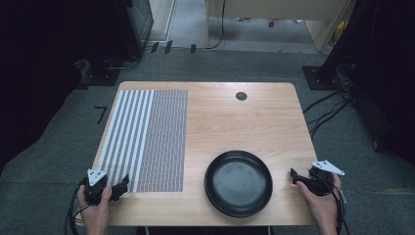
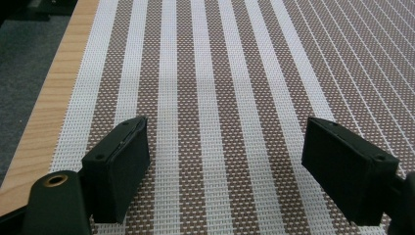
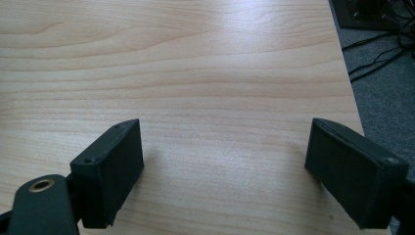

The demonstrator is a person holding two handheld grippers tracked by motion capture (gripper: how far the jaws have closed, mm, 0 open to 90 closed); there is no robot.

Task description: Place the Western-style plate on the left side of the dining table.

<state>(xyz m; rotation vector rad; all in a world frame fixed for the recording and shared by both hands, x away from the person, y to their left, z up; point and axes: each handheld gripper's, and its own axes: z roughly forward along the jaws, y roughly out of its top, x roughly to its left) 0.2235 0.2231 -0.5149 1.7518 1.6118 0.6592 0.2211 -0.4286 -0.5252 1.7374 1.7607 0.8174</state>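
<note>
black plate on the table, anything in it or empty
Empty: the black plate shows only its bare dark inside in the high view, sitting upright on the table.

No writing, label, brand, number or sign can be read anywhere in these views.
</note>
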